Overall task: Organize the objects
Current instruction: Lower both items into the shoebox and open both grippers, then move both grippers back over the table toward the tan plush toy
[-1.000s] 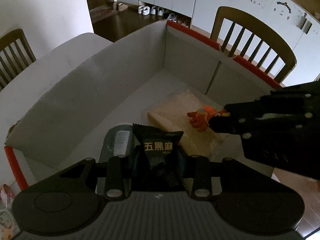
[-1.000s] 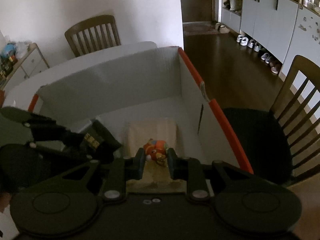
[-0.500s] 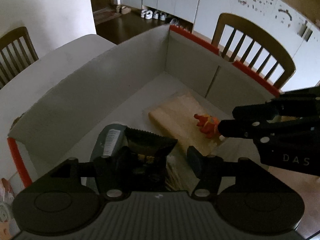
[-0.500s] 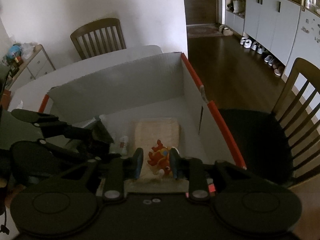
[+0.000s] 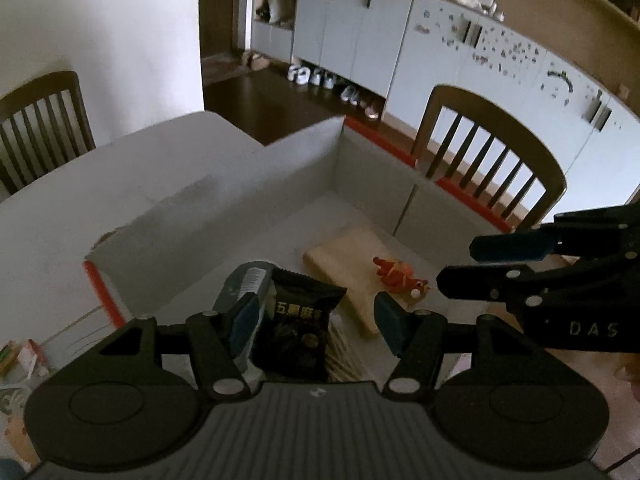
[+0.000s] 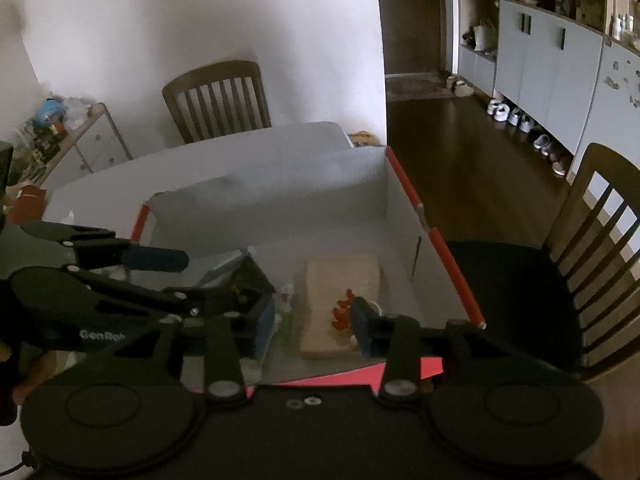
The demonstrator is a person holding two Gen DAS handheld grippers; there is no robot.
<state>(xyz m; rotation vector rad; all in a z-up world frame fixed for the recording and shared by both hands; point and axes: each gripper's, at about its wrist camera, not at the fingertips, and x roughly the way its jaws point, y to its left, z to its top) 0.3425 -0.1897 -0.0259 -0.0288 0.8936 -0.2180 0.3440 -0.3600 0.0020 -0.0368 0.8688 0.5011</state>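
A white cardboard box with red edges [image 5: 280, 184] [image 6: 400, 176] stands on the table. Inside lie a tan flat pack [image 5: 340, 256] [image 6: 344, 276], a small orange toy [image 5: 394, 274] [image 6: 342, 314] on top of it, a grey pouch [image 5: 244, 280] and a black snack packet [image 5: 298, 320] [image 6: 248, 280]. My left gripper [image 5: 316, 316] is open above the box, and the black packet lies loose between its fingers. My right gripper [image 6: 314, 326] is open and empty above the box, just behind the orange toy. Each gripper shows in the other's view.
Wooden chairs stand beyond the box [image 5: 488, 164] and at the table's far side [image 5: 40, 120] [image 6: 218, 98]. A third chair [image 6: 592, 248] is on the right. White cabinets [image 5: 360, 36] with shoes below line the far wall. Small clutter [image 5: 20, 356] lies on the table at left.
Both grippers have opened and pulled up and back from the box. The black packet left the left gripper's grip and the orange toy left the right gripper's; both lie in the box.
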